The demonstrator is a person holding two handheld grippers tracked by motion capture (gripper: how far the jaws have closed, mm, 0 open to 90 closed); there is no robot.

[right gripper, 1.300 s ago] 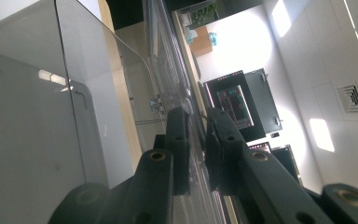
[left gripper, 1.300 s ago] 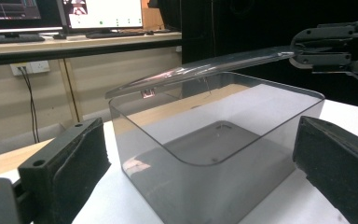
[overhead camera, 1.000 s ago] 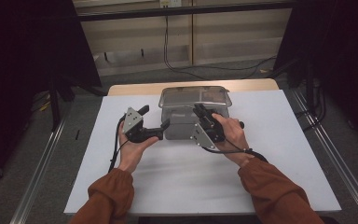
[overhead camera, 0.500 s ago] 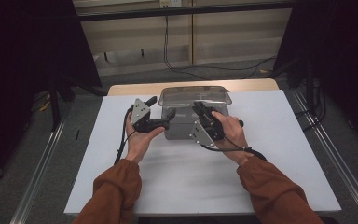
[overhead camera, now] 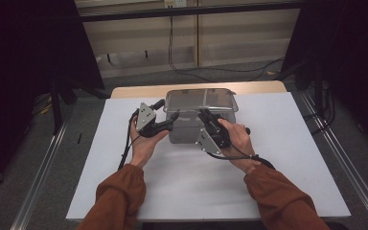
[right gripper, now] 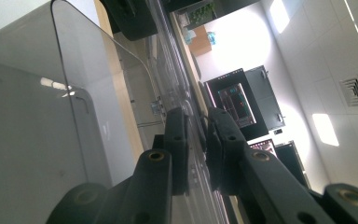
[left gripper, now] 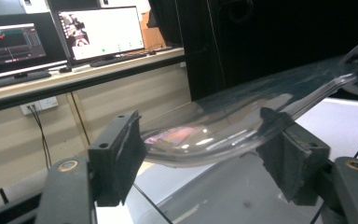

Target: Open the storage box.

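Clear plastic box (overhead camera: 199, 125) standing on the white table (overhead camera: 278, 158), towards the far middle of the sheet, with its transparent lid (overhead camera: 200, 99) on top. The right gripper (overhead camera: 206, 116) is clamped, jaws nearly together, on the lid's near rim; in the right gripper view the thin clear edge (right gripper: 192, 140) runs between the two pads and the smoky box wall (right gripper: 32, 116) lies to one side. The left gripper (overhead camera: 172, 117) stands at the lid's left corner; its jaws have just been closing, and in the left gripper view the curved corner of the lid (left gripper: 205, 140) sits between the pads (left gripper: 119, 154), which have not yet met it on both sides, so the jaws count as part-way closed and not gripping.

Handling, as judged from the frames: the lid looks light, thin and somewhat springy, likely to bow if lifted from one edge alone. Its glossy surface is probably slippery, so a shallow pinch on the lip could slide off. The rolled rim is the stiffest place to hold; opposite or adjacent edges taken together should keep it level. The box beneath seems light as well and may ride up with a tight-fitting lid unless it is steadied. Hard squeezing on the rim risks cracking or whitening the plastic
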